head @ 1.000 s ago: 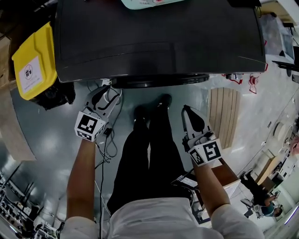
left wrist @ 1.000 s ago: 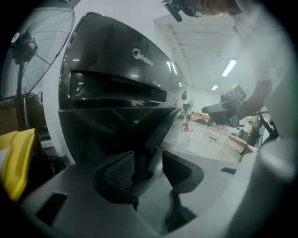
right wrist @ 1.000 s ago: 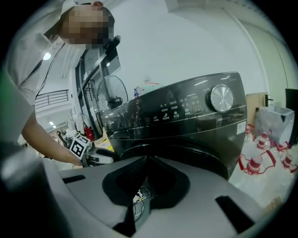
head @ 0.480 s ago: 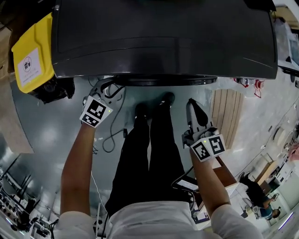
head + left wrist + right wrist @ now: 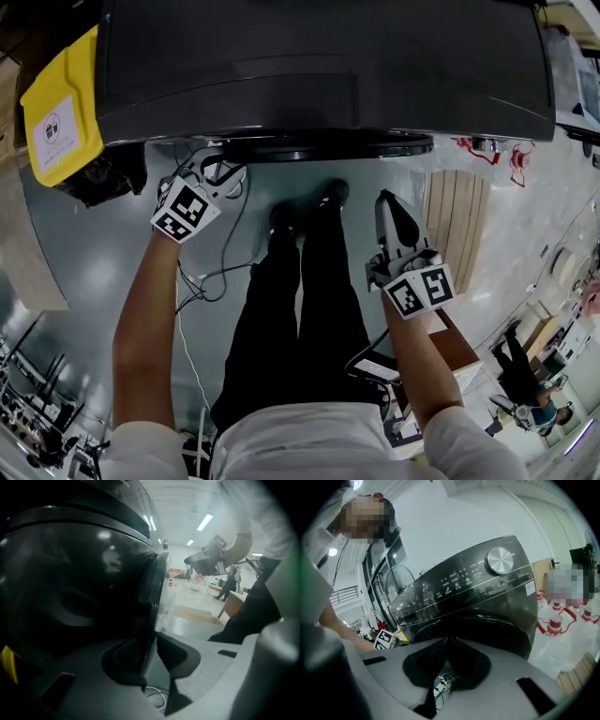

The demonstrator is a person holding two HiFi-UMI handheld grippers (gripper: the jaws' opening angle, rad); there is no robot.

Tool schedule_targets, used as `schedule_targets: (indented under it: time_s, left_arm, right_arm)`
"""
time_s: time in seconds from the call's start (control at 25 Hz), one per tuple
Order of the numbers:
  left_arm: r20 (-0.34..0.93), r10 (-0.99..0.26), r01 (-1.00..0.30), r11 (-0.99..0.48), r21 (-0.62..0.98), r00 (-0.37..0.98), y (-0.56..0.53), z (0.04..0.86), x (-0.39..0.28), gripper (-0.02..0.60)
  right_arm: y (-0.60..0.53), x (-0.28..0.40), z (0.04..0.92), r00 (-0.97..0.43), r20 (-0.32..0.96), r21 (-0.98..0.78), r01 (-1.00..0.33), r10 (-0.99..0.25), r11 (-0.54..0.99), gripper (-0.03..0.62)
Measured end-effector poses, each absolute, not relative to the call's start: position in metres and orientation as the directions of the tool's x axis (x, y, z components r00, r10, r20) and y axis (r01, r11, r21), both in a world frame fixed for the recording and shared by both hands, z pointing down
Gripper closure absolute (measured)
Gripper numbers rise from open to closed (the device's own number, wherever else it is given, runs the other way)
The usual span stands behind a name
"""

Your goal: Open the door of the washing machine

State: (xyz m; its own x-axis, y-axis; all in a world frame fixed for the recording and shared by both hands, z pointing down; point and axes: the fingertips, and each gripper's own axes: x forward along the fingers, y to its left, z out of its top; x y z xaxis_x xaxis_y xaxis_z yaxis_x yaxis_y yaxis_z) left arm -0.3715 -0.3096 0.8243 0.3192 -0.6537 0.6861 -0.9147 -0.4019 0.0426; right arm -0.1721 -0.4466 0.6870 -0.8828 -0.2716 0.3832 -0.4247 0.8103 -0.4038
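The black washing machine [image 5: 319, 66] fills the top of the head view, its round door's rim [image 5: 319, 147] sticking out below. My left gripper [image 5: 214, 169] is at the rim's left end. In the left gripper view the dark door [image 5: 70, 583] looms at the left and its edge [image 5: 152, 602] runs down between the jaws of the left gripper [image 5: 149, 644], which are closing onto it. My right gripper [image 5: 386, 202] hangs apart, right of the door, shut on nothing. The right gripper [image 5: 447, 640] faces the machine's front with its dial [image 5: 499, 559].
A yellow bin [image 5: 56, 112] stands left of the machine. Cables [image 5: 211, 272] lie on the grey floor under my left arm. A wooden pallet [image 5: 450, 225] and red-and-white bottles [image 5: 555, 620] are to the right. The person's legs [image 5: 300, 300] are in the middle.
My left gripper moved in to the door's left rim, rolled, and its jaws narrowed round the edge. The right gripper shifted only slightly.
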Motion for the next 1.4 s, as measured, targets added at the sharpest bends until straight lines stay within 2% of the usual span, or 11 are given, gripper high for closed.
schedule_targets:
  time_s: [0.44,0.72,1.08,1.4]
  left_arm:
    - [0.713,-0.547,-0.86,-0.486,0.158,0.44,-0.294,0.82,-0.34,0.495]
    - [0.684,-0.653,-0.938,-0.314,0.146,0.325,-0.26,0.817,-0.288,0.495]
    - [0.67,-0.721,-0.979,-0.056,0.194,0.174,-0.232,0.816,-0.194,0.492]
    - [0.667,-0.725,-0.963,0.023,0.269,0.169,-0.219,0.815,-0.082,0.483]
  right_arm:
    - [-0.445,-0.139,0.675,-0.867,0.376,-0.359,-0.462,-0.328,0.81,0.559]
    - [-0.441,-0.102,0.652,-0.867,0.35,-0.302,-0.462,-0.354,0.834,0.559]
    - [-0.428,0.011,0.636,-0.84,0.312,-0.274,-0.527,-0.444,0.805,0.559]
    - [-0.389,0.117,0.616,-0.821,0.255,-0.268,-0.568,-0.511,0.778,0.559]
